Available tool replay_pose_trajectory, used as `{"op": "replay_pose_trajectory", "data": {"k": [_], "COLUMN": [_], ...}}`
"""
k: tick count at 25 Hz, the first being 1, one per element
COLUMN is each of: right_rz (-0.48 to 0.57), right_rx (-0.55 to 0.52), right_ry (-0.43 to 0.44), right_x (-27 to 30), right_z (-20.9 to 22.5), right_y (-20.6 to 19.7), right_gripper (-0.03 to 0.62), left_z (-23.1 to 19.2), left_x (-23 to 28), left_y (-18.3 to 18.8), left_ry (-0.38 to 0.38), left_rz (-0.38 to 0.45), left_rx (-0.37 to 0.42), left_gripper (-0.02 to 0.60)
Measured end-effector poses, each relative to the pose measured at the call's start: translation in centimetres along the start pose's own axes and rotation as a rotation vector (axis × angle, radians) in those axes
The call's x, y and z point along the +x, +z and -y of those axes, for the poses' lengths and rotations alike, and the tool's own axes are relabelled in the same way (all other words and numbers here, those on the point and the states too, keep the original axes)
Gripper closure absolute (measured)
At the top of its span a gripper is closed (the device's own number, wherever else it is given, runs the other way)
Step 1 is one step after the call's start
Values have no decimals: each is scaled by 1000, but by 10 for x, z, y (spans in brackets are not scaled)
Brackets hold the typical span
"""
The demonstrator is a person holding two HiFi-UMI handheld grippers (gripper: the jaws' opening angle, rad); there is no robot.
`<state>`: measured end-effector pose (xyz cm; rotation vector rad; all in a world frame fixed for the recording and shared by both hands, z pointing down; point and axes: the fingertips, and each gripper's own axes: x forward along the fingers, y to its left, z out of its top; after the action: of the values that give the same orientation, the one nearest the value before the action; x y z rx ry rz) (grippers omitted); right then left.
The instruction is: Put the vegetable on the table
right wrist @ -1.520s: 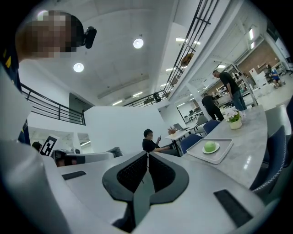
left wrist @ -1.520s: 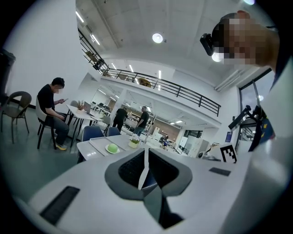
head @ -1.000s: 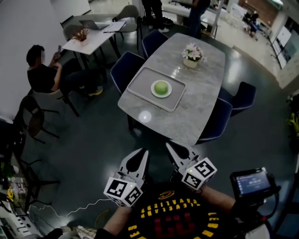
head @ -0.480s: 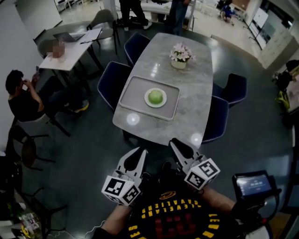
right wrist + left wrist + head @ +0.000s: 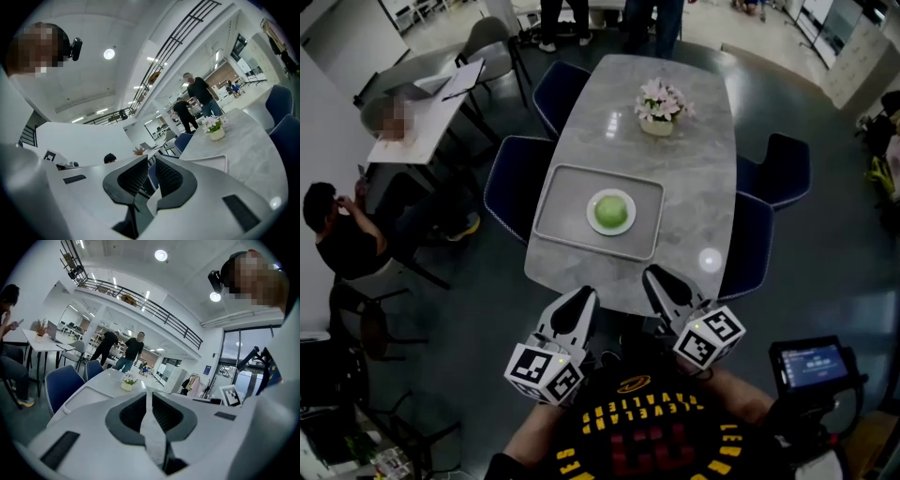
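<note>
Head view: the vegetable [image 5: 611,211] lies in a tray [image 5: 555,214] on the counter [image 5: 698,178]. The left tongs [image 5: 584,300] and right tongs [image 5: 656,278], both closed and empty, are held short of it, probably ready to reach.

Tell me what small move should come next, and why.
Probably step closer and open a gripper: the round green vegetable sits on a white plate in the grey tray, while left gripper and right gripper are shut, short of the marble table.

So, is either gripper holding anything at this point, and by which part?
Nothing is held. The left gripper and right gripper are both shut and empty; the green vegetable sits on its plate.
</note>
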<state>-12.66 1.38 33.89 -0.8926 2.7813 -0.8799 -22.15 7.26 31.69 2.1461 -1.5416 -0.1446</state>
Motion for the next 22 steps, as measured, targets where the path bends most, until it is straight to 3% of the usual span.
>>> {"op": "replay_pose_trajectory", "data": {"k": [8,22], "right_rz": [-48,-109], "right_rx": [55,151], "right_ry": [-37,-199], "right_x": [53,67], "right_z": [99,138], "right_y": [19,-3], "right_gripper": [553,553], "left_z": [-43,-100], "left_x": [107,136], "left_y": [-3,-20], "left_ry": [43,46], "left_rz": [-72,-224], "left_rx": [-19,-115], "left_gripper": [552,552]}}
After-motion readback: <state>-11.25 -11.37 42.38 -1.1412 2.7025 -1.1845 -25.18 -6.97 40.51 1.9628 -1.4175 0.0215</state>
